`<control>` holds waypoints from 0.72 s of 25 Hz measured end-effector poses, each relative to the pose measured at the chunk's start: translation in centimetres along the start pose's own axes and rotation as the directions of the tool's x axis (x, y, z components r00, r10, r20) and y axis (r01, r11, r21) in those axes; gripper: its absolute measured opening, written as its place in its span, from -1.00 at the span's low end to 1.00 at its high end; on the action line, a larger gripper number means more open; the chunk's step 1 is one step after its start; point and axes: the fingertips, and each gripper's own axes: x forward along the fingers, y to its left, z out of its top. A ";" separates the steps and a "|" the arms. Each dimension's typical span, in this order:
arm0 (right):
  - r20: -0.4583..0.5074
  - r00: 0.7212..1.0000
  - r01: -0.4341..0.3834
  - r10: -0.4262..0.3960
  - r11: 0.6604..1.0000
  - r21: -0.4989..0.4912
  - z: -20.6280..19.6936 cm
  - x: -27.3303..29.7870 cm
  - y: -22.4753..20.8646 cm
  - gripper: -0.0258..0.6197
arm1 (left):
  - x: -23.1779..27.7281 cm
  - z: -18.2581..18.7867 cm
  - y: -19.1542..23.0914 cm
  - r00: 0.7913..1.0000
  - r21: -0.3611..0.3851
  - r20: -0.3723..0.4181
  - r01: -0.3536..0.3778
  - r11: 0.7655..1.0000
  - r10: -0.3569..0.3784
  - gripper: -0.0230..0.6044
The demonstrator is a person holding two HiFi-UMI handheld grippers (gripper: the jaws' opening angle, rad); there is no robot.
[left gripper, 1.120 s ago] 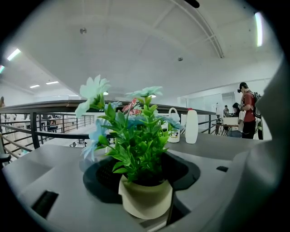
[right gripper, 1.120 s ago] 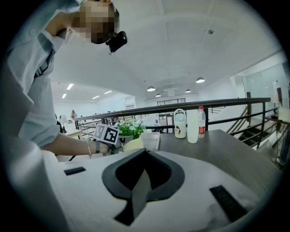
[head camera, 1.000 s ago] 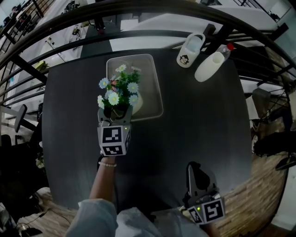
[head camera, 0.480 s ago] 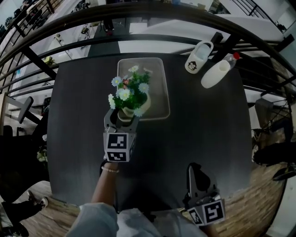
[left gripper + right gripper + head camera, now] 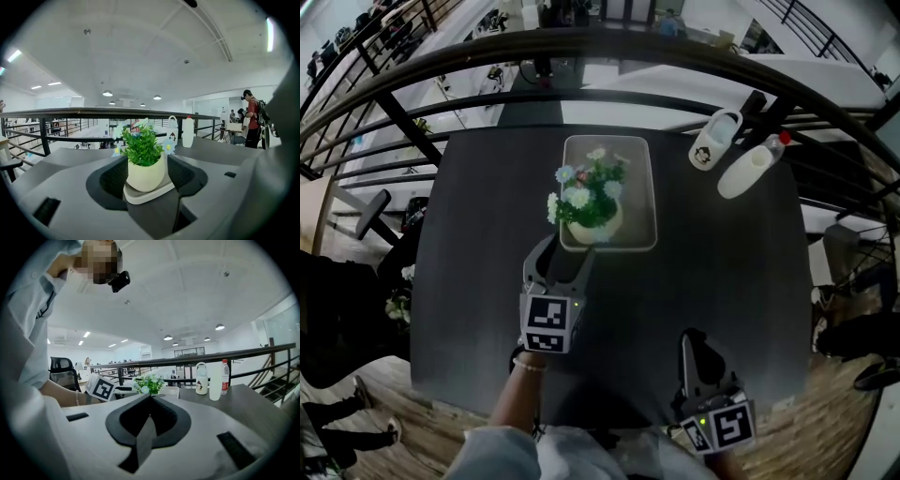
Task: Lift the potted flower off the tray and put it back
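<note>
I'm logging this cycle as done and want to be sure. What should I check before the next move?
1. Potted flower on tray: ok.
2. Potted flower upright: ok.
3. Potted flower centred: not ok, near the tray's front edge.
4. Left gripper released: ok, fingers apart, just closed slightly, nothing between them.
5. Right gripper shut, empty: ok.
</note>
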 end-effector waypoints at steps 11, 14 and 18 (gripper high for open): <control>0.068 0.997 -0.035 0.038 0.999 -0.035 2.5 -0.2 0.2 -0.91 | -6.0 6.2 -1.9 0.990 0.004 0.135 -0.036 0.999 0.035 -0.68; 0.091 0.994 -0.050 0.054 0.998 -0.042 3.3 -0.3 0.4 -0.91 | -8.0 8.1 -2.7 0.987 -0.021 0.157 -0.038 0.999 0.041 -0.78; 0.125 0.989 -0.072 0.077 0.996 -0.050 4.5 -0.7 0.9 -0.91 | -10.3 9.8 -3.5 0.981 -0.019 0.187 -0.049 0.999 0.052 -0.84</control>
